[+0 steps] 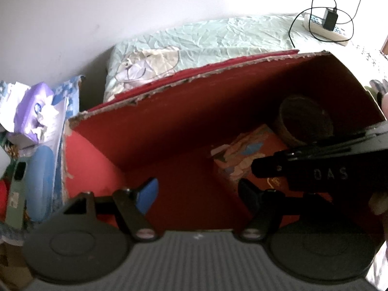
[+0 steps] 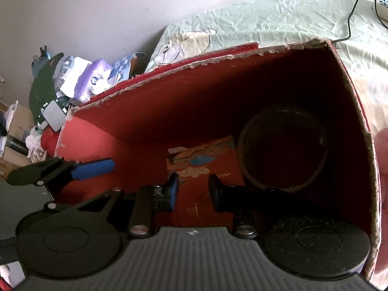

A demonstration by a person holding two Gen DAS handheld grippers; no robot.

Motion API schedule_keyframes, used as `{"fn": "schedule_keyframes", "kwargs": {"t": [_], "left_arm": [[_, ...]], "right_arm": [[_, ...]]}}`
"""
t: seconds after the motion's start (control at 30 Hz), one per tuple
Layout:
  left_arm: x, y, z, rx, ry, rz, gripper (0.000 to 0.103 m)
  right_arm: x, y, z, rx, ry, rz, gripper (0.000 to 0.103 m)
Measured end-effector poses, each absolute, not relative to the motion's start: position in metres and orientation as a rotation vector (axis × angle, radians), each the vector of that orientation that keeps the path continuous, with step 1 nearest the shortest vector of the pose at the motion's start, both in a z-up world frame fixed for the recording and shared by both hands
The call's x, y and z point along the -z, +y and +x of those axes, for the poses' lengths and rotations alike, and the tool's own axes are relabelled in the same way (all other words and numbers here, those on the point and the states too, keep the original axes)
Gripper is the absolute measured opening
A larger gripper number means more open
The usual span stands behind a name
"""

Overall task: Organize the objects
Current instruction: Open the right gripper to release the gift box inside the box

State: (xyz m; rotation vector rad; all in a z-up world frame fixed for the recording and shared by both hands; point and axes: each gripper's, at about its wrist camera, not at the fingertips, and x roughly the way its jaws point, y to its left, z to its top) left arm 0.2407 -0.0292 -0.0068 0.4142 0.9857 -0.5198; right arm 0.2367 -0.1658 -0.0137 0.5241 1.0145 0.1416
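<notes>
Your right tongs [image 2: 194, 189], narrowly parted and empty, hover inside the red cardboard box [image 2: 150, 111] with the dark round container [image 2: 283, 150] just ahead to their right, nearer than to your wide, empty left tongs [image 1: 196, 194].

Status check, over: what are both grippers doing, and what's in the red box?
Left gripper open, empty. Right gripper open, empty, inside red box. Round container and flat printed packet on its floor. Nothing blocking.

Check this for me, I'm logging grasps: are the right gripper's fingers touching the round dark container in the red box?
Apart. In the right wrist view the right gripper stands open and empty over the box floor, red showing between its nearer finger and the round dark container.
</notes>
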Motion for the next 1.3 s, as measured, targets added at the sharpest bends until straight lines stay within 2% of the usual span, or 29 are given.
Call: {"fn": "schedule_keyframes", "kwargs": {"t": [1.13,1.3], "left_arm": [[0.0104,-0.0340,0.2424,0.449,0.973,0.456,0.076],[0.0116,-0.0348,0.2438,0.441,0.987,0.454,0.079]], "right_arm": [[0.0123,-0.1621,0.2328,-0.077,0.981,0.476,0.030],[0.0117,-0.1613,0.2326,-0.061,0.974,0.457,0.030]]}}
